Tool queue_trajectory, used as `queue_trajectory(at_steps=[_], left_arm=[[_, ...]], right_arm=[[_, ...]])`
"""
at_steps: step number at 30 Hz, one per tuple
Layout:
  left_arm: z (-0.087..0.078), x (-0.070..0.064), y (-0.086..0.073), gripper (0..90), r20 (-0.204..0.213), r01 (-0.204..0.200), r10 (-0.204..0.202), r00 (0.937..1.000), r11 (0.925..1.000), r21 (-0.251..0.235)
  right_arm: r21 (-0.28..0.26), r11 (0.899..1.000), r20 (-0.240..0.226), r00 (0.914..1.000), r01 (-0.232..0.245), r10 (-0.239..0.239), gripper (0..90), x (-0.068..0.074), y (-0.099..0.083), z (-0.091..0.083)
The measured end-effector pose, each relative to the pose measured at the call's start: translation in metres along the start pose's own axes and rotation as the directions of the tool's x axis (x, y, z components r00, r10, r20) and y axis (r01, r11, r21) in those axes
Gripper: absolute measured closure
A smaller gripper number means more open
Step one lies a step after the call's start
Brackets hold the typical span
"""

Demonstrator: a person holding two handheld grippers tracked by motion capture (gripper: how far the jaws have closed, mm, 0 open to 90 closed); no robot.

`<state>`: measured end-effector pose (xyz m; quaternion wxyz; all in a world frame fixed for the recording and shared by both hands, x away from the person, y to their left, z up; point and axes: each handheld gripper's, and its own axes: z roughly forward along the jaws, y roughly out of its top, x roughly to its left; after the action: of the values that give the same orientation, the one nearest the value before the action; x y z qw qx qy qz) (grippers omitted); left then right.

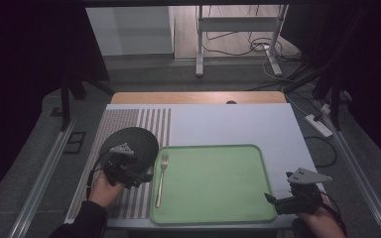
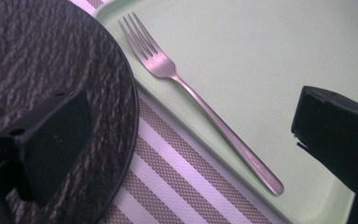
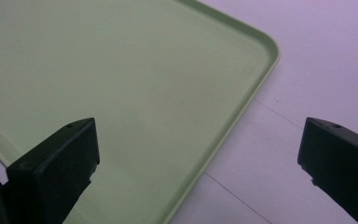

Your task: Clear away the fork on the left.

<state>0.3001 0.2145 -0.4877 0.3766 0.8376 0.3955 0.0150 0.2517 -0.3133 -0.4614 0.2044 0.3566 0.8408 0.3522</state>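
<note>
The fork (image 1: 160, 179) lies on the green tray (image 1: 218, 208), along its left rim, tines far. The dark plate (image 1: 131, 141) sits on the striped mat (image 1: 129, 119) left of the tray, not yet moved. The left claw (image 1: 144, 177) gapes over plate edge and fork, gripping nothing. The right claw (image 1: 273, 201) is wide open and empty over the tray's right rim. Most of the tray is bare.

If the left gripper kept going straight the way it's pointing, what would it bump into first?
Probably the fork on the green tray. The left gripper has its jaws wide open, straddling the black plate's edge and the fork's handle. Depth is unclear, so the striped placemat could come first.
</note>
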Motion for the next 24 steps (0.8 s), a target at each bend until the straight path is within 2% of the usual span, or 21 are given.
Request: queue_trajectory(at_steps=[3, 6, 11, 18, 24], left_arm=[[-0.001, -0.001, -0.001, 0.0, 0.007, 0.0, 0.0, 1.0, 1.0, 0.002], [-0.001, -0.004, -0.002, 0.0, -0.005, -0.008, 0.009, 1.0, 0.9998, 0.017], [-0.002, -0.003, -0.008, 0.0, 0.022, 0.008, -0.008, 0.9997, 0.9999, 0.011], [-0.009, -0.004, -0.016, 0.0, -0.013, 0.0, 0.0, 0.9999, 1.0, 0.001], [-0.015, -0.003, -0.022, 0.0, -0.03, 0.013, -0.014, 0.9994, 0.9997, -0.023]], right_arm=[[0.0, 1.0, 0.0, 1.0, 0.0, 0.0, 0.0, 0.0, 0.0, 0.0], [0.0, 1.0, 0.0, 1.0, -0.001, 0.001, 0.0, 0.0, 0.0, 0.0], [0.0, 1.0, 0.001, 1.0, -0.003, 0.003, 0.0, 0.0, 0.0, 0.0], [0.001, 1.0, 0.0, 1.0, -0.004, 0.004, 0.0, 0.0, 0.0, 0.0], [0.002, 1.0, 0.001, 1.0, -0.005, 0.005, 0.0, 0.0, 0.0, 0.0]])
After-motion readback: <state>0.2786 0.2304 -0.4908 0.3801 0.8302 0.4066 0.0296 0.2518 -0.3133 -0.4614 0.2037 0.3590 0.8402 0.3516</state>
